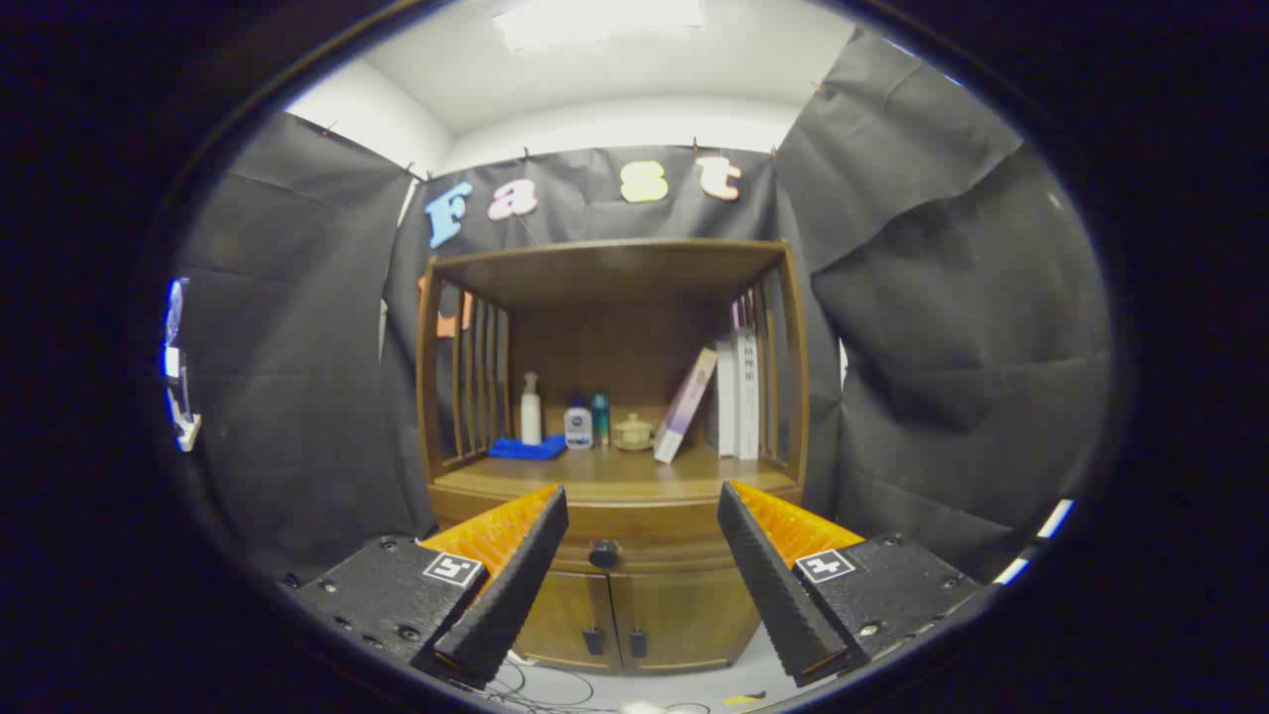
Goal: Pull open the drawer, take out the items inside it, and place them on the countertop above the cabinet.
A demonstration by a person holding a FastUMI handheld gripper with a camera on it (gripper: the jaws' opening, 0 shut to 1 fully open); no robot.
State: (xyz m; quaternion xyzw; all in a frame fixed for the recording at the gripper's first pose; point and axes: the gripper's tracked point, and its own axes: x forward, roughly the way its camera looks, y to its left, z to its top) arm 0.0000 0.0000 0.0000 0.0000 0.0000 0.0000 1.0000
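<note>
The drawer (605, 540) sits closed at lower centre of the frame, directly below the table (595, 476) of the wooden cabinet (610, 585), with its dark round knob (603, 553) centred between the two fingers and beyond them. The gripper (642, 516) jaws stand wide open, holding nothing. Step in hand, by judgement: the approach to the drawer. The next move calls for advancing straight ahead until the knob lies between the jaws, then closing. Bottles (565, 416), a blue cloth (527, 449) and books (734, 392) occupy the table.
</note>
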